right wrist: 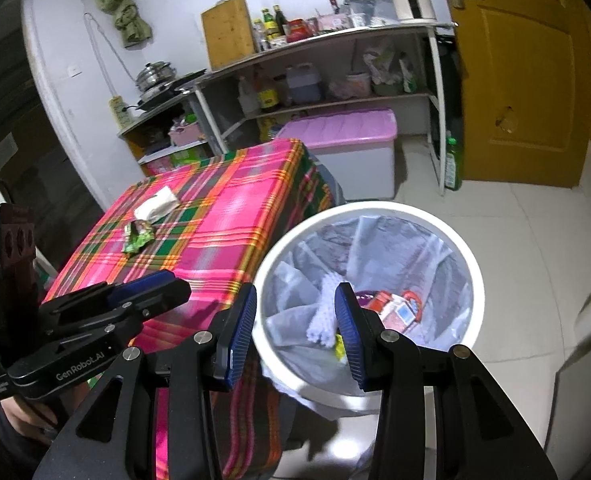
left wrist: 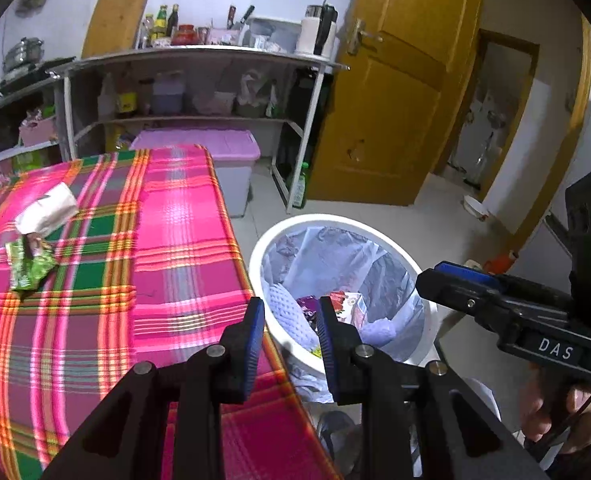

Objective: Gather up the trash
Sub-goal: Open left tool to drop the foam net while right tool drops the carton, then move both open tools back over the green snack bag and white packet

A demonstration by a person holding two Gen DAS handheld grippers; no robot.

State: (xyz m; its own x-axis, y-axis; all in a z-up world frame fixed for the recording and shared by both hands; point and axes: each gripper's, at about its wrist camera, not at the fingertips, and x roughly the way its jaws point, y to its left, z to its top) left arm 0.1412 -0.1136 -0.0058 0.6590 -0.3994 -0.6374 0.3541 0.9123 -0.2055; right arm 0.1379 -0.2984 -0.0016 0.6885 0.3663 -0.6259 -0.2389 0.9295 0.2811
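Above white bin (right wrist: 471, 264), right gripper (right wrist: 295, 320) and left gripper (left wrist: 291, 328) jaws apart, empty; doorway (left wrist: 495, 112) visible from left wrist only.

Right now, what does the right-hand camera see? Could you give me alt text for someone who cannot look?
An open, empty right gripper hangs over a white trash bin lined with a clear bag, packets and wrappers at its bottom. Beside the bin, a table under a pink plaid cloth holds a green wrapper and a white wrapper. The left gripper shows at lower left.
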